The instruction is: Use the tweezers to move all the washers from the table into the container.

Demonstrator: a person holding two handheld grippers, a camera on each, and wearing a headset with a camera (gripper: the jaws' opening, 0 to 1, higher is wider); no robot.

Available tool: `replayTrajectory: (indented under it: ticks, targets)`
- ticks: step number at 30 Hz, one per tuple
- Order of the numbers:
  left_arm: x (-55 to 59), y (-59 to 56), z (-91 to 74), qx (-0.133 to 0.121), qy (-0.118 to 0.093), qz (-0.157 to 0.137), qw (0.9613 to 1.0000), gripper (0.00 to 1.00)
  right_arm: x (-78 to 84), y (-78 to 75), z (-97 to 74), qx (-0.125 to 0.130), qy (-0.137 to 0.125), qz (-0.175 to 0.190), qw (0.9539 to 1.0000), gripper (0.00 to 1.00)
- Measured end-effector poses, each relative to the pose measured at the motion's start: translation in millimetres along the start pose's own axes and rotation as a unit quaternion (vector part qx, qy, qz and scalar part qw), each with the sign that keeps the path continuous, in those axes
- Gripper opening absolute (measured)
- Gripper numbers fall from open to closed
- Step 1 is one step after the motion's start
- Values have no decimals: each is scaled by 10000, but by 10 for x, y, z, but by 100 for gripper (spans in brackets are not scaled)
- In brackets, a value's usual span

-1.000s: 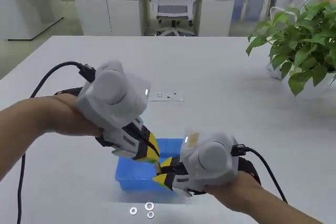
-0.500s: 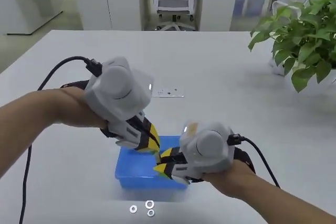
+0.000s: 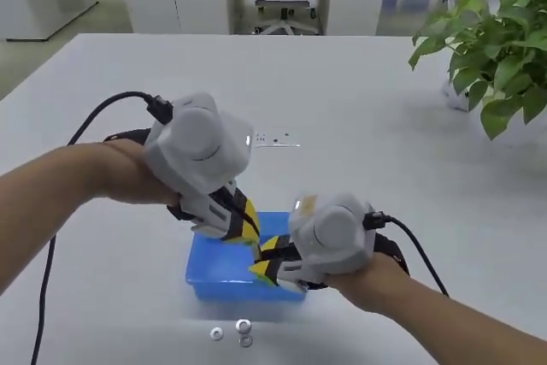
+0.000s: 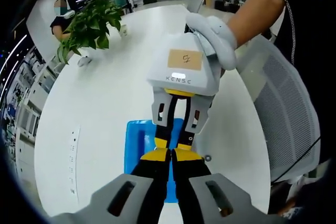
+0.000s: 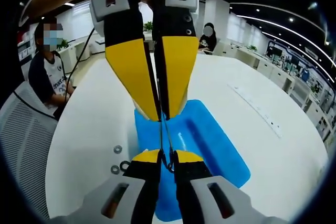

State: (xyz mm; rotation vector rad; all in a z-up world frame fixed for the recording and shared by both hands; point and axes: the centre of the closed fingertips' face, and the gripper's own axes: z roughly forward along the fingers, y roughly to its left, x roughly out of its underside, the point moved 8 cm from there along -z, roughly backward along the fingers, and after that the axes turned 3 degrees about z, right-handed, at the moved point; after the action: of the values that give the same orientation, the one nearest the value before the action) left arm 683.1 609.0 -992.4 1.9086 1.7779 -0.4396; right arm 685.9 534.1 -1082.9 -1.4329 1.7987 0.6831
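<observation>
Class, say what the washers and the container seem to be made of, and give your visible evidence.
Washers: probably metal, silvery with a bright sheen. Container: probably plastic, an even bright blue, smooth, with soft glossy highlights; the look alone cannot confirm it.

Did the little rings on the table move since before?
No. The three washers lie just as close to the front wall of the blue container as before. The whole picture slid because the head camera moved, not the washers.
</observation>
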Motion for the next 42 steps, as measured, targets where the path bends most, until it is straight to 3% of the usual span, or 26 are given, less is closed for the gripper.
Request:
replayTrajectory:
  ticks: [22, 31, 42]
  targets:
    - [25, 127, 99, -14, -21, -4, 10000, 6, 73, -120, 30, 59, 42, 146, 9999, 11]
    - [-4, 128, 32, -42, -71, -31, 10000, 6, 20, -109, -17, 101, -36, 103, 9999, 11]
    - [-100, 45, -122, -115, -102, 10, 9999, 5, -99, -34, -139, 188, -166, -24, 9997, 11]
